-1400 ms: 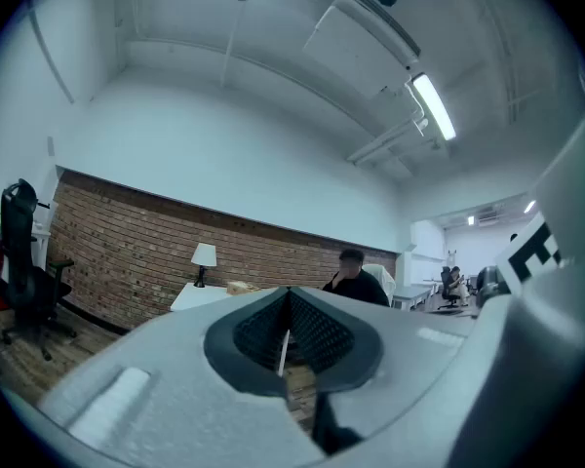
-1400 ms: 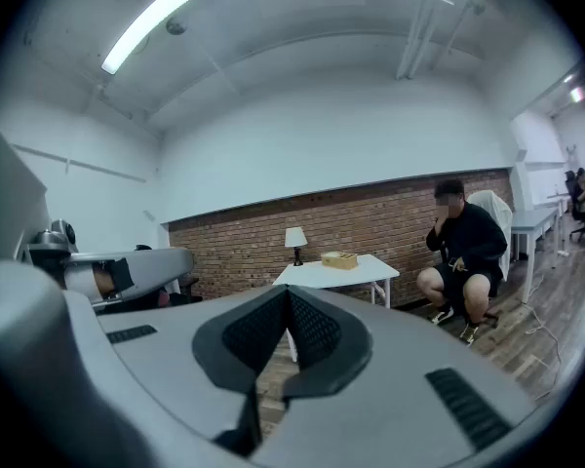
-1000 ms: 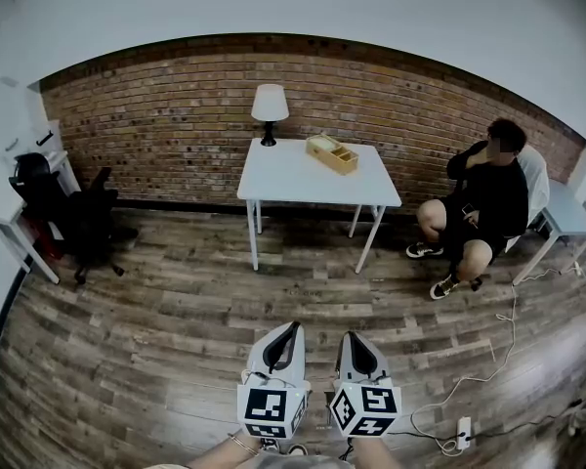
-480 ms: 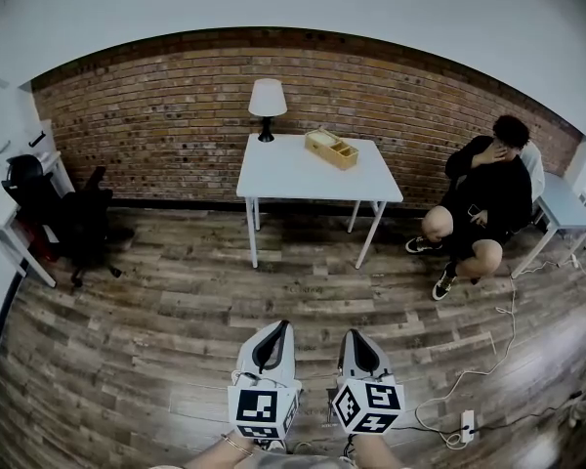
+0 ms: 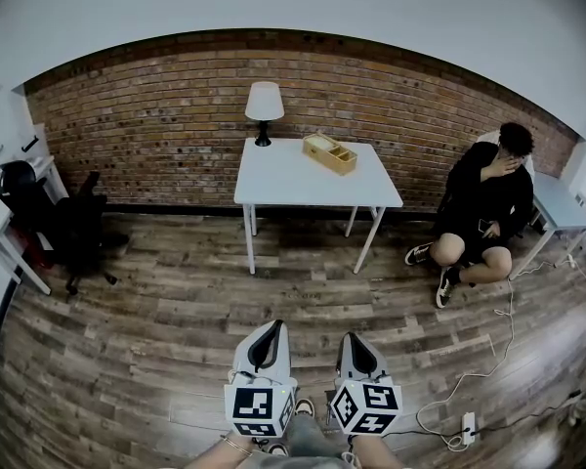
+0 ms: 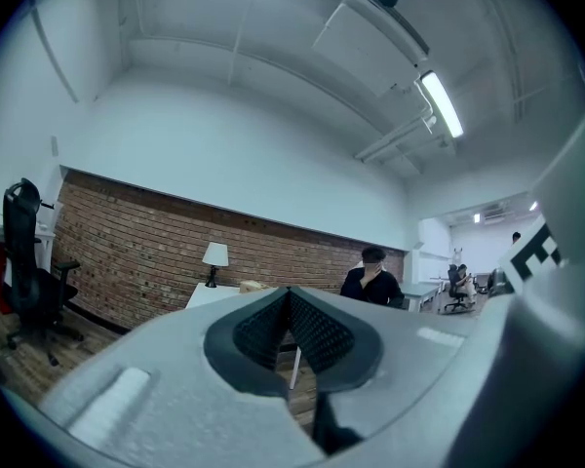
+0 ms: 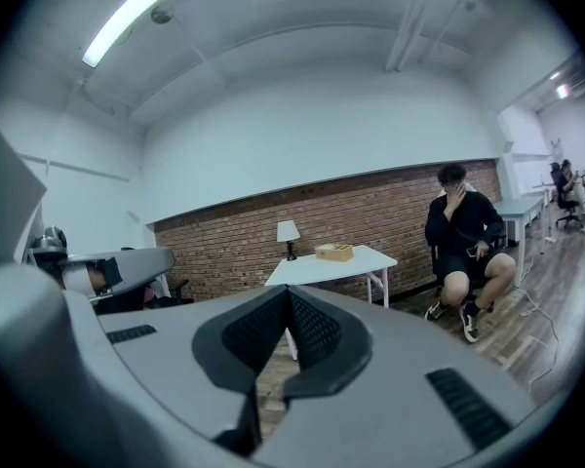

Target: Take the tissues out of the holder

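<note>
The light wooden rectangular tissue holder [image 5: 329,152] sits at the far right of the white rectangular table [image 5: 293,182], right of a white-shaded table lamp [image 5: 264,108]. Its open top shows divided compartments, but the contents are too small to resolve. Near the viewer, the left gripper [image 5: 271,326] and the right gripper [image 5: 355,339] have their jaws pressed together on nothing, well apart from the holder.

The head view looks from above, forward and steeply down across the wooden floor [image 5: 156,320]. The left hand-held gripper [image 5: 271,326] and right hand-held gripper [image 5: 355,339] sit at its near edge, and the white surface [image 5: 293,176] stands far off against the brick wall [image 5: 146,106]. Each gripper view rides low on its own hand-held gripper and faces roughly level along the jaws toward that far wall. All three views share the surface, its lamp [image 5: 264,102] and the seated person [image 5: 486,203] at the right.
</note>
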